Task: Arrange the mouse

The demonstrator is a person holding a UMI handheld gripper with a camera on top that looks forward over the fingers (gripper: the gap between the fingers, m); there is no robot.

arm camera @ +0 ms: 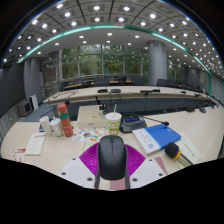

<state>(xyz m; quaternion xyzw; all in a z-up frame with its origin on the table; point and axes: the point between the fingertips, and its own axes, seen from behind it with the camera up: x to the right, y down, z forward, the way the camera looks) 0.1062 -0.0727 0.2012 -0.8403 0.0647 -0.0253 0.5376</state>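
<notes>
A dark grey computer mouse [112,155] is seen between the two fingers of the gripper [112,168], lying lengthwise along them with its scroll wheel end pointing away from the gripper. The mouse is flanked by the magenta pads [90,160], which appear to sit right against its sides, though it cannot be told for certain whether it is pressed by both fingers or merely stands between them. The white finger bodies [77,172] are seen spread out to either side below the mouse.

Beyond the fingertips, a light wooden desk [35,128] is laid out with several things. Just ahead of the mouse, a paper cup with a green band [113,121] is placed, with a blue box [133,124] beside it. Ahead and to the right, a blue and white book [156,137] is laid flat, and a yellow and black object [172,150] is seen near it. Ahead and to the left, an orange bottle with a red cap [65,119] is stood upright among smaller containers, and a notepad [36,145] is laid further left.
</notes>
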